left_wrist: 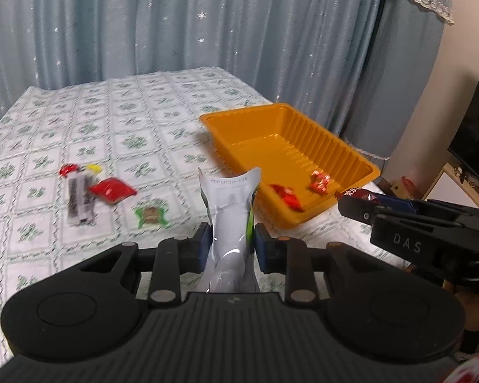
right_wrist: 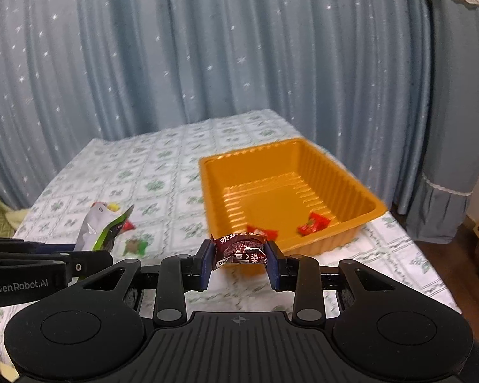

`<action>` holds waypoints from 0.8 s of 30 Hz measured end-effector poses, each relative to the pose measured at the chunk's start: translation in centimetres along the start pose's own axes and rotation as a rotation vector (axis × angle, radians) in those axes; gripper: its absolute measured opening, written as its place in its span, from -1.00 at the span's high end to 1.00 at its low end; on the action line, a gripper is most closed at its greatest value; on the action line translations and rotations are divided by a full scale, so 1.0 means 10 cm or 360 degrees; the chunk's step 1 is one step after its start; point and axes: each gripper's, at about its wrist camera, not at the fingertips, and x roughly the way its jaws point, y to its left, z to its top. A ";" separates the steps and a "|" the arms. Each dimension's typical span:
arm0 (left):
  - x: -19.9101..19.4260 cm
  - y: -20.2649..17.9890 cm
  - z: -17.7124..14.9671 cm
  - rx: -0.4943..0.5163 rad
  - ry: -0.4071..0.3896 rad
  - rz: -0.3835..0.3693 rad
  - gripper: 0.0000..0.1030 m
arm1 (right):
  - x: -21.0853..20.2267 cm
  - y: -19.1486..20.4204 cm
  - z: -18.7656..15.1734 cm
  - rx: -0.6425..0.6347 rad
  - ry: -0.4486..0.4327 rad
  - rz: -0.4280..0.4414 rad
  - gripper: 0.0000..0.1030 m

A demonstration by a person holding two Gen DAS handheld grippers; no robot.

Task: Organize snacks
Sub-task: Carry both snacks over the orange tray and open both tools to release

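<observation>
Snacks are sitting in three places at once. I am gripping a silver pouch (left_wrist: 231, 210) with a green edge in my left gripper (left_wrist: 230, 239); its blue pads are pressing on both sides of the pouch, which is standing upright between them with a printed date code near its top. My right gripper (right_wrist: 239, 263) is pinching a dark red packet (right_wrist: 241, 249) with white lettering, crumpled between narrowly set jaws.

Two red-wrapped candies (right_wrist: 313, 225) are lying in the orange tray (right_wrist: 341, 172), both near its near wall, one toward the near right corner and the other (right_wrist: 262, 231) further left. The rest of the tray floor is showing its ribbed plastic.

The tray is standing on the right half of the table (left_wrist: 111, 121), which is wearing a white cloth with green floral squares. Toward the table's left side, a loose group is lying on the cloth: a dark striped bar (left_wrist: 79, 201), a flat red packet (left_wrist: 111, 190) just beside it, a small red candy (left_wrist: 67, 169) and a yellow one (left_wrist: 94, 168) at the bar's far end. A green-edged brown sweet (left_wrist: 150, 214) is lying apart from them, nearer the middle of the near edge.

In the left wrist view my right gripper is reaching in from the right, its tips hanging just off the tray's near right corner. A blue-grey curtain (right_wrist: 207, 63) with small white stars is hanging beyond the table's far edge.
</observation>
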 end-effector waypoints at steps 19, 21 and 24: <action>0.78 -0.46 0.61 0.0031 -0.0007 -0.0157 0.49 | 0.42 -0.76 0.50 0.0148 -0.0069 -0.0128 0.32; 0.88 -0.48 0.65 0.0033 0.0001 -0.0163 0.49 | 0.50 -0.81 0.51 0.0177 -0.0071 -0.0132 0.32; 1.02 -0.51 0.68 0.0038 0.0015 -0.0176 0.49 | 0.58 -0.88 0.51 0.0217 -0.0083 -0.0145 0.32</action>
